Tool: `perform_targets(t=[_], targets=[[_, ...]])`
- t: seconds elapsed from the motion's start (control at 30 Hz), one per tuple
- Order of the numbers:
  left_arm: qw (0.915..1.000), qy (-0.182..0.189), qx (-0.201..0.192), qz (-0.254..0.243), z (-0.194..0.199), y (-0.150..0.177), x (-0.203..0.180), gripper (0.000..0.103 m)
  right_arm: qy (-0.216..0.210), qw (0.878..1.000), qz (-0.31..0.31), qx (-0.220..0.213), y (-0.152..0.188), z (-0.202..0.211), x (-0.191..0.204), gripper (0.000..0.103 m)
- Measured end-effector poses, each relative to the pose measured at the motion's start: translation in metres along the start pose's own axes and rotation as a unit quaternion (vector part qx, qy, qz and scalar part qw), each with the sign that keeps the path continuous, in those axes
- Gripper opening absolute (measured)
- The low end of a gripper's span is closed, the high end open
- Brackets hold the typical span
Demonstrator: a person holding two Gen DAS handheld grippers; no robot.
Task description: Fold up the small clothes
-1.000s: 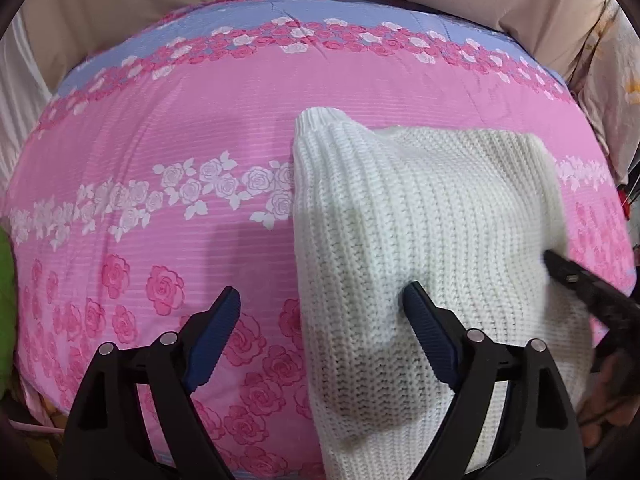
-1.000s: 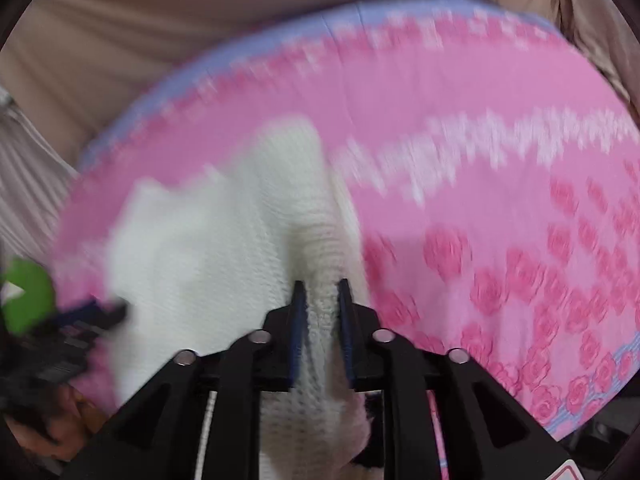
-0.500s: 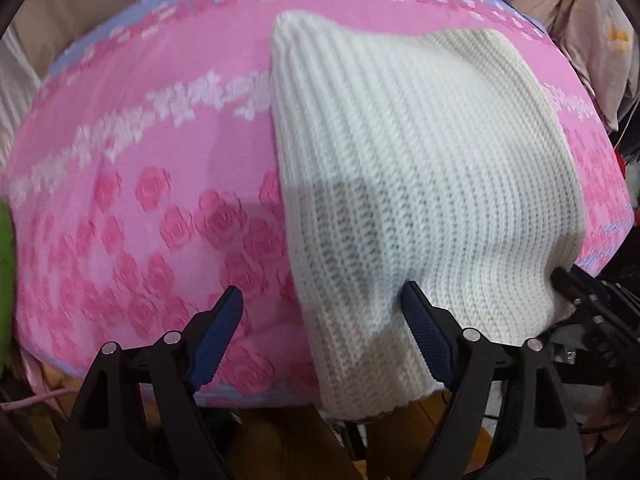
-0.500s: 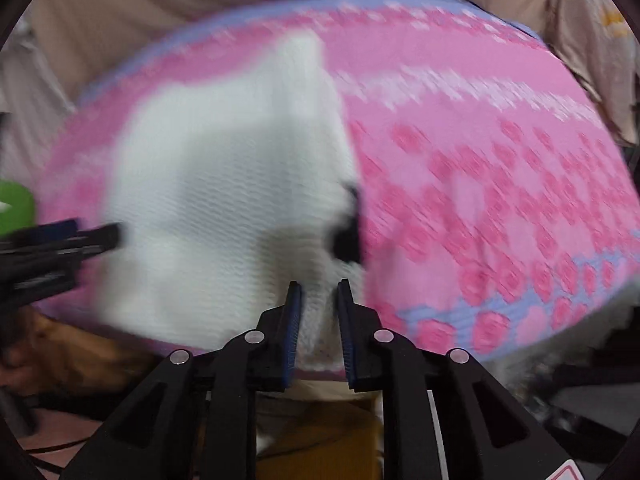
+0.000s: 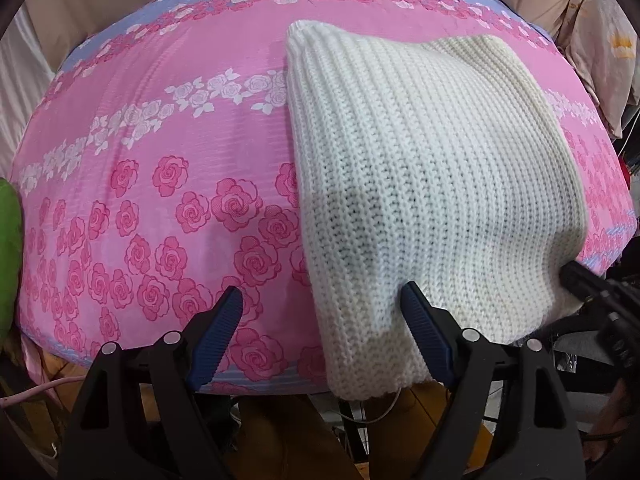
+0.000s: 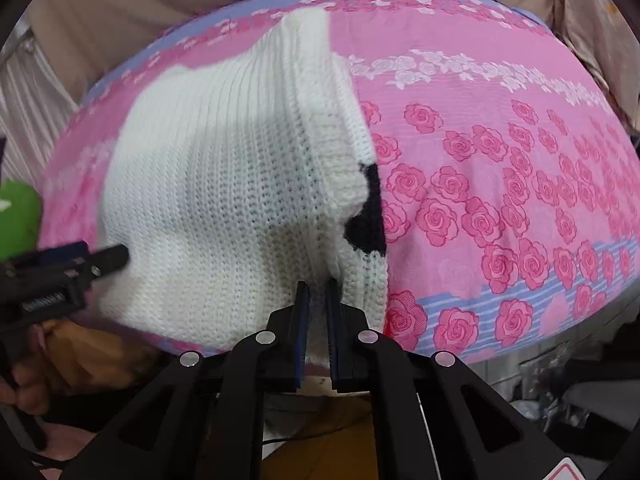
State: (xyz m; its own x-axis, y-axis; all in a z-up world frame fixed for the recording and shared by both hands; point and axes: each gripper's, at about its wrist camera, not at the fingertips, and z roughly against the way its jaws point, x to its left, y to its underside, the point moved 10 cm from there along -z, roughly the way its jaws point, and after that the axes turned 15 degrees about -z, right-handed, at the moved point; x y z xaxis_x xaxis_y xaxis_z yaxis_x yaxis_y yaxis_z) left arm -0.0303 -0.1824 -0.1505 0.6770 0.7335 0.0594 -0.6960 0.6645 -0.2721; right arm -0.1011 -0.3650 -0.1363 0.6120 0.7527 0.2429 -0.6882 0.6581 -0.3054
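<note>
A white knitted sweater [image 5: 420, 184] lies folded on the pink rose-print sheet, its near end hanging over the front edge. It also shows in the right wrist view [image 6: 224, 200], with a black patch [image 6: 368, 216] on its right side. My left gripper [image 5: 322, 320] is open and empty at the sweater's near left edge, its right finger against the knit. My right gripper [image 6: 316, 292] is shut on the sweater's near edge. The right gripper shows at the far right of the left wrist view [image 5: 592, 284]. The left gripper shows at the left of the right wrist view [image 6: 80, 260].
The pink sheet [image 5: 160, 208] covers a raised surface with a blue border at its front and back. A green thing [image 5: 8, 256] sits at the far left. Beige curtains [image 6: 120, 20] hang behind. The floor and cables show below the front edge.
Both grippers have drawn back toward the front edge. The right gripper has pulled the sweater's near end over the edge. The left gripper stays open.
</note>
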Motion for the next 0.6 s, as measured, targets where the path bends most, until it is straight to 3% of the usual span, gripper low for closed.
perform_targets(t=[0.3,0.37,0.4,0.47,0.6], targets=[[0.9998,-0.007,-0.010,0.013,0.009,0.000,0.000,0.079,-0.070,0.996,0.009,-0.056,-0.046,0.053,0.041,0.012],[0.9998,-0.007,-0.011,0.015,0.008,-0.001,0.000,0.079,-0.061,0.997,0.031,-0.039,-0.045,0.035,0.053,0.010],[0.9998,-0.007,-0.011,0.018,0.008,0.000,0.000,0.079,-0.051,0.998,0.036,-0.030,-0.042,0.025,0.052,0.003],[0.9997,-0.006,-0.010,0.023,0.007,0.002,-0.003,0.079,-0.021,0.999,0.027,-0.008,-0.036,-0.005,0.034,0.000],[0.9988,0.012,-0.015,0.046,0.004,0.005,-0.002,0.079,-0.082,0.995,-0.039,0.028,-0.035,-0.013,0.015,0.000]])
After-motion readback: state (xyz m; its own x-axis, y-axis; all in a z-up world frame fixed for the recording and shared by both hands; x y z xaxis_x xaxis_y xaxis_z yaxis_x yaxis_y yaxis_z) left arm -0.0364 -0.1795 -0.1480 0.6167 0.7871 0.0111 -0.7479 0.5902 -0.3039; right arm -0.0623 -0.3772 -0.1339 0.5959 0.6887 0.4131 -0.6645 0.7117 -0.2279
